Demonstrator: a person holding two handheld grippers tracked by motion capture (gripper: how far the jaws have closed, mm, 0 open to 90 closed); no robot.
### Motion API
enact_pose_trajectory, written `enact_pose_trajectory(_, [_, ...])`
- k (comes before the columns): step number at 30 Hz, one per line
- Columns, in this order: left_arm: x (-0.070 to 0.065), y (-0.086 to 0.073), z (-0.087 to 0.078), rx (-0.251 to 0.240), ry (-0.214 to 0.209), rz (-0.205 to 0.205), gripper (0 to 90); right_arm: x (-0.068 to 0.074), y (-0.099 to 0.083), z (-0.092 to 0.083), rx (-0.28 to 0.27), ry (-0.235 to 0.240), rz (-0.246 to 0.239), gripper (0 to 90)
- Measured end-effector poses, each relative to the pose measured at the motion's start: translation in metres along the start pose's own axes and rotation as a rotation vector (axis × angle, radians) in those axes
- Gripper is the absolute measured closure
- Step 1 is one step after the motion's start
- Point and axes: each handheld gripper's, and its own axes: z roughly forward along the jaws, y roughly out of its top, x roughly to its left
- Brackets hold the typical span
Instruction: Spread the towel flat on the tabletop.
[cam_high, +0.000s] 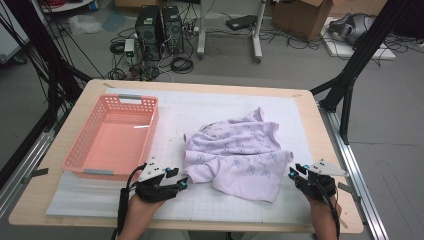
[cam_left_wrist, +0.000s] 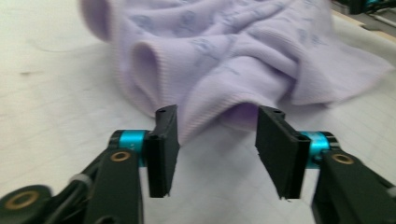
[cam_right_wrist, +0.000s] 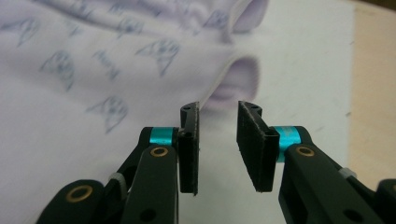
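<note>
I see a lilac garment (cam_high: 235, 152) lying crumpled on the white gridded mat (cam_high: 200, 107) that covers the table (cam_high: 320, 150), a little right of the middle. It is a small knitted piece, pale purple, with a fine ribbed weave and a faint print of blue-grey triangle shapes and short words repeated over it. The cloth is not flat: it has several soft folds and humps, one corner points to the far side, and the near edge hangs out in a wide flap toward me. In the left gripper view the garment (cam_left_wrist: 224, 60) shows two rounded folds like tubes, and the inside of them is a deeper purple. In the right gripper view the garment (cam_right_wrist: 93, 79) has a hemmed edge that curls up into a small loop.

My left claw (cam_high: 178, 179) is at the near left corner of the cloth. Its jaws stand apart, and in its own view the left claw (cam_left_wrist: 217, 140) has a fold of the fabric just at the tips, between them, but the pads do not press on it. My right claw (cam_high: 295, 171) is at the near right side of the garment, just beside its edge. The right claw (cam_right_wrist: 218, 140) has a narrow gap between the jaws and nothing is pinched; the curled hem lies just ahead of the tips.

A pink plastic basket (cam_high: 80, 150) stands on the left part of the mat, apart from the garment.
</note>
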Motion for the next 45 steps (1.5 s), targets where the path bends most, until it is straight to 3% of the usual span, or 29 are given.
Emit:
enact_pose_trajectory(3, [-0.007,0.002,0.008,0.006,-0.050,0.009,56.8,0.007,-0.007,-0.001,0.021,0.024,-0.020,68.5])
enact_pose_trajectory(6, [-0.014,0.006,0.023,0.021,-0.063,0.015,54.8,0.009,-0.007,-0.003,0.017,0.042,-0.002,67.9])
enact_pose_trajectory(10, [-0.021,0.012,0.052,0.105,-0.016,0.045,51.2,0.012,-0.007,0.000,0.024,0.061,-0.005,66.7])
enact_pose_trajectory(11, [-0.022,0.012,0.056,0.120,0.001,0.052,54.3,0.014,-0.007,0.001,0.027,0.071,-0.005,66.2])
enact_pose_trajectory(13, [-0.024,0.013,0.059,0.133,0.022,0.064,72.9,0.017,-0.008,0.001,0.034,0.082,-0.014,64.3])
enact_pose_trajectory(15, [-0.024,0.012,0.055,0.131,0.036,0.071,82.1,0.020,-0.009,0.002,0.039,0.101,-0.005,59.8])
enact_pose_trajectory(18, [-0.021,0.007,0.043,0.127,0.031,0.065,83.4,0.030,-0.010,0.008,0.063,0.178,0.010,46.8])
enact_pose_trajectory(20, [-0.019,0.003,0.031,0.116,0.028,0.050,83.5,0.039,-0.009,0.014,0.094,0.198,-0.025,46.0])
enact_pose_trajectory(21, [-0.018,0.000,0.024,0.114,0.030,0.051,83.5,0.044,-0.008,0.015,0.088,0.187,-0.038,48.1])
enact_pose_trajectory(22, [-0.017,-0.002,0.016,0.115,0.033,0.051,83.6,0.046,-0.006,0.016,0.092,0.206,-0.037,53.3])
enact_pose_trajectory(25, [-0.013,-0.010,-0.005,0.101,0.043,0.034,83.8,0.051,-0.003,0.017,0.100,0.247,-0.059,82.2])
enact_pose_trajectory(26, [-0.012,-0.012,-0.009,0.097,0.043,0.031,83.9,0.053,-0.002,0.015,0.107,0.236,-0.096,86.9])
enact_pose_trajectory(27, [-0.012,-0.014,-0.013,0.087,0.039,0.021,83.8,0.053,-0.001,0.014,0.112,0.227,-0.112,87.4])
enact_pose_trajectory(31, [-0.015,-0.025,-0.024,0.074,0.023,0.000,83.8,0.036,0.000,0.002,0.122,0.157,-0.073,88.1])
enact_pose_trajectory(33, [-0.020,-0.029,-0.023,0.077,-0.018,0.005,83.0,0.026,-0.001,-0.007,0.116,0.120,-0.063,88.1])
enact_pose_trajectory(35, [-0.026,-0.029,-0.019,0.084,-0.016,0.037,77.0,0.022,-0.002,-0.013,0.118,0.102,-0.058,87.3])
enact_pose_trajectory(37, [-0.027,-0.027,-0.017,0.063,-0.005,0.034,59.6,0.020,-0.004,-0.015,0.111,0.111,-0.046,76.8])
enact_pose_trajectory(40, [-0.025,-0.021,-0.022,-0.011,0.007,0.017,45.5,0.015,-0.007,-0.019,0.071,0.117,-0.013,70.6])
enact_pose_trajectory(43, [-0.019,-0.015,-0.027,-0.077,0.016,0.001,44.2,0.009,-0.008,-0.022,0.038,0.105,0.025,66.1])
enact_pose_trajectory(45, [-0.012,-0.010,-0.021,-0.068,0.028,-0.014,44.1,0.006,-0.010,-0.021,0.025,0.115,0.054,62.1])
